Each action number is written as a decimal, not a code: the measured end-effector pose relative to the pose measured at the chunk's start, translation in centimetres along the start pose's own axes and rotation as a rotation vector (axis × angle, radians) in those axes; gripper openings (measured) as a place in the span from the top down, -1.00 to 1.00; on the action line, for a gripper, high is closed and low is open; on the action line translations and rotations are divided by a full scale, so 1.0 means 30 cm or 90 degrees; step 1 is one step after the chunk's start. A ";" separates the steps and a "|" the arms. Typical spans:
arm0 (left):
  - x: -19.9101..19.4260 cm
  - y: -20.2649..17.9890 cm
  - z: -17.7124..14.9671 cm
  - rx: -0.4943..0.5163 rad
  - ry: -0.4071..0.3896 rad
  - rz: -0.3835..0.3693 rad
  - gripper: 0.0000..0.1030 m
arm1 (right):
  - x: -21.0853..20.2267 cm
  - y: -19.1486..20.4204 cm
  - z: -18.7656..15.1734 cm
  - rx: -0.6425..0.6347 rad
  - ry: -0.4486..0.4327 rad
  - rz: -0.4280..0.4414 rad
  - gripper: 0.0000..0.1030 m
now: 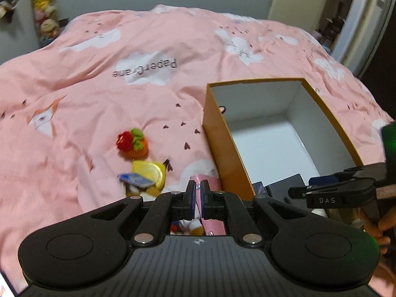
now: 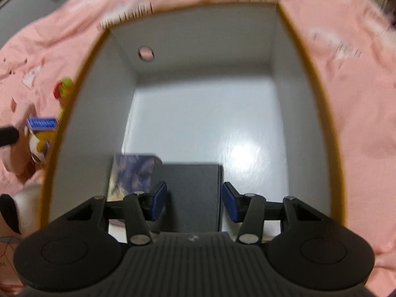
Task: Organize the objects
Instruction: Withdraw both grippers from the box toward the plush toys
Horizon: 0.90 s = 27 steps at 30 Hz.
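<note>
Pink bedding point(image 1: 148, 104) half hides a pink item point(image 1: 198, 198) pinched by the closed left hand-held gripper point(image 1: 197, 193).

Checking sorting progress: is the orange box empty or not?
Not empty. The orange box holds a dark flat box and a picture card at its near end.

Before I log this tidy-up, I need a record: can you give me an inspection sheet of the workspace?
Surface: pink quilt with cloud print, rumpled.
Job's things: orange box open; dark flat box and picture card inside.
Clutter: crochet toy, yellow lid, small blue pack lie on the quilt left of the box.
Grippers: left gripper shut on a thin pink item; right gripper open above the dark flat box.
Cables: nothing seen.
Surroundings: grey wall, open doorway.
</note>
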State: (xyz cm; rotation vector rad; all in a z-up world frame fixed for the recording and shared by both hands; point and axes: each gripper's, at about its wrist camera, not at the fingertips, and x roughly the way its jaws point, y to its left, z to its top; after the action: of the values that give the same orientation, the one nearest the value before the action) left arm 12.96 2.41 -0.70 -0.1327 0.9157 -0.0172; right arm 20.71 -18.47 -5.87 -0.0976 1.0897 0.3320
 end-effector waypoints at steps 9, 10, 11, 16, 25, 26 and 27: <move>-0.108 -0.015 -0.104 0.012 -0.048 0.026 0.82 | -0.228 0.175 -0.088 -0.054 -0.237 0.025 -0.15; -0.118 -0.009 -0.113 0.012 -0.054 0.030 0.78 | -0.246 0.186 -0.092 -0.062 -0.244 0.027 -0.19; -0.127 0.002 -0.120 0.009 -0.060 0.034 0.76 | -0.254 0.203 -0.099 -0.072 -0.251 0.031 -0.19; -0.157 0.076 -0.158 -0.022 -0.068 0.050 0.75 | -0.273 0.303 -0.125 -0.107 -0.275 0.063 -0.19; -0.180 0.253 -0.198 -0.098 -0.030 0.014 0.75 | -0.223 0.470 -0.150 -0.166 -0.188 0.115 0.17; -0.175 0.269 -0.204 -0.110 -0.020 0.004 0.75 | -0.213 0.481 -0.155 -0.169 -0.177 0.121 0.29; -0.169 0.280 -0.209 -0.119 -0.012 -0.004 0.75 | -0.203 0.491 -0.157 -0.174 -0.166 0.129 0.35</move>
State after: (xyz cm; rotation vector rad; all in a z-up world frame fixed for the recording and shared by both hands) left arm 4.55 10.43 -1.50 -0.3084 0.8973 0.0645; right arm 9.55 -6.99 -1.44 -0.1819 0.7932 0.6570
